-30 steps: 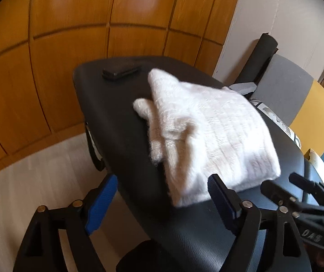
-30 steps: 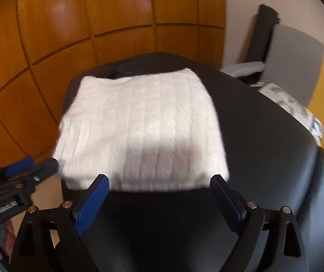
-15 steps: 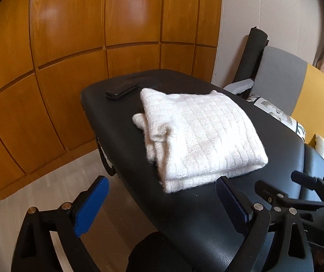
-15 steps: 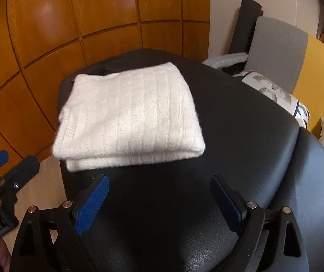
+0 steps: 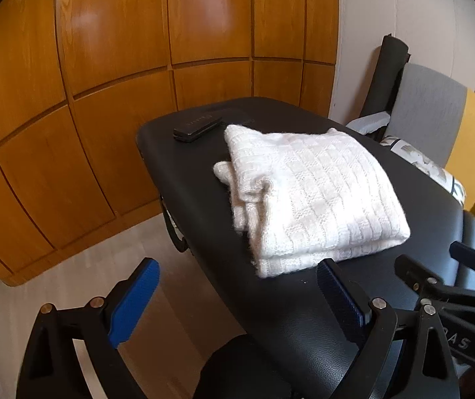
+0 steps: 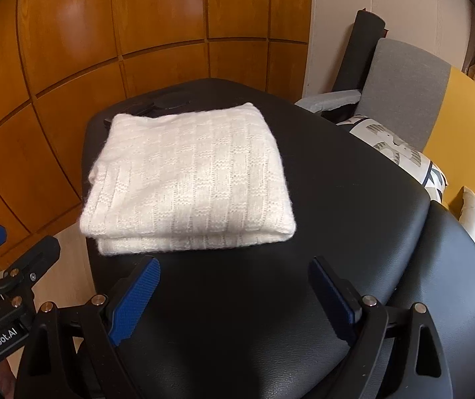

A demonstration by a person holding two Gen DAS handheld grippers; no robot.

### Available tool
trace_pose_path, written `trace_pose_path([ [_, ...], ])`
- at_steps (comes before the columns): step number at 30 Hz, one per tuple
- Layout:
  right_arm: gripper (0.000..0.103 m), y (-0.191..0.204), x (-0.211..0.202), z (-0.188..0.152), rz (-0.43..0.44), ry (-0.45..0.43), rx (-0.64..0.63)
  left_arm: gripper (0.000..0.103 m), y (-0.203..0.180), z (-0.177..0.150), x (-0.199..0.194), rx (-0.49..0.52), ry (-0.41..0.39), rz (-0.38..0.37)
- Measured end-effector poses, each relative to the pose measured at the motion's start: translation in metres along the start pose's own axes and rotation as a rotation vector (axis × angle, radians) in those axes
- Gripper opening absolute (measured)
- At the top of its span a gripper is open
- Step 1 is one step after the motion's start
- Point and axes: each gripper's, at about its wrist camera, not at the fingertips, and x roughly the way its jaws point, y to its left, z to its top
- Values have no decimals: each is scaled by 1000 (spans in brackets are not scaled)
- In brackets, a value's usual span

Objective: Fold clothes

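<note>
Nearest, left gripper (image 5: 237,291) and right gripper (image 6: 234,282), jaws spread wide, gripping nothing. Just beyond, folded white knit sweater (image 6: 187,179) flat on black padded table (image 6: 337,206). Farther back, small dark case (image 5: 197,126), then wooden wall panels (image 5: 111,66)

**Background: non-task items around the black table**

We see a black padded table (image 6: 354,199) with a leather-like top. At its far end lies a flat black device (image 5: 197,125), maybe a remote or case; we cannot tell which. Behind the table we note wood wall panels (image 5: 121,66) in orange-brown, and a pale floor (image 5: 81,276) below them. To the right stands a grey chair (image 6: 400,83) with a patterned cushion (image 6: 400,153) on it; a dark roll (image 6: 360,43) leans against the white wall. A yellow panel (image 6: 460,116) sits just beside the chair.
</note>
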Motion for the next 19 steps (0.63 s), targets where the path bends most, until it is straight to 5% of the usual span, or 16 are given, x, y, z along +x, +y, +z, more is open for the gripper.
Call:
trace_pose_path([
  [19,93,-10,1,-3,1,12,34,98,2,-4,-4,-18,-46,-10],
])
